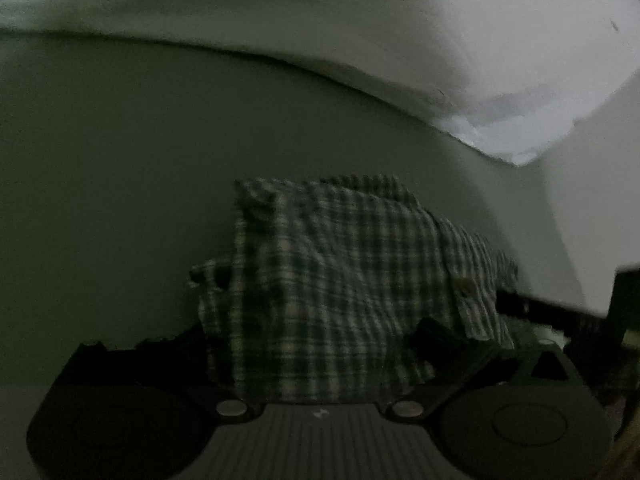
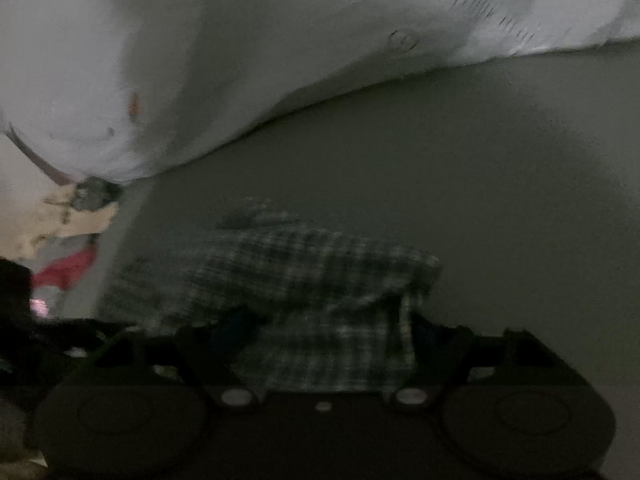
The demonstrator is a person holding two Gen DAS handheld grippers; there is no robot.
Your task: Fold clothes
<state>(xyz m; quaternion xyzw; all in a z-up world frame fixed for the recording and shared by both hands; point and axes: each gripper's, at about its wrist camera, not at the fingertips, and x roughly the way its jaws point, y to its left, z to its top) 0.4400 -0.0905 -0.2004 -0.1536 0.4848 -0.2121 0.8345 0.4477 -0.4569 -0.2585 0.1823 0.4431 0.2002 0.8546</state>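
Dim light covers a plain grey-green surface (image 1: 120,200) that meets a pale wall (image 1: 280,8) behind it. Your left gripper (image 1: 320,360) has plaid cloth bunched between its dark fingers (image 1: 432,340), but the fabric hides the tips, so you cannot tell how far the jaws stand apart or whether they pinch it. That cloth is a green-and-cream plaid shirt (image 1: 340,272), draped up from the jaws in a heap, with a brown button (image 1: 465,285) showing on its right side. Your right gripper (image 2: 324,356) is likewise buried in the same shirt (image 2: 280,272), blurred here, and its jaw gap cannot be read either. Farther left in the right wrist view, something red (image 2: 68,268) lies near a tan object (image 2: 80,220) by the wall.
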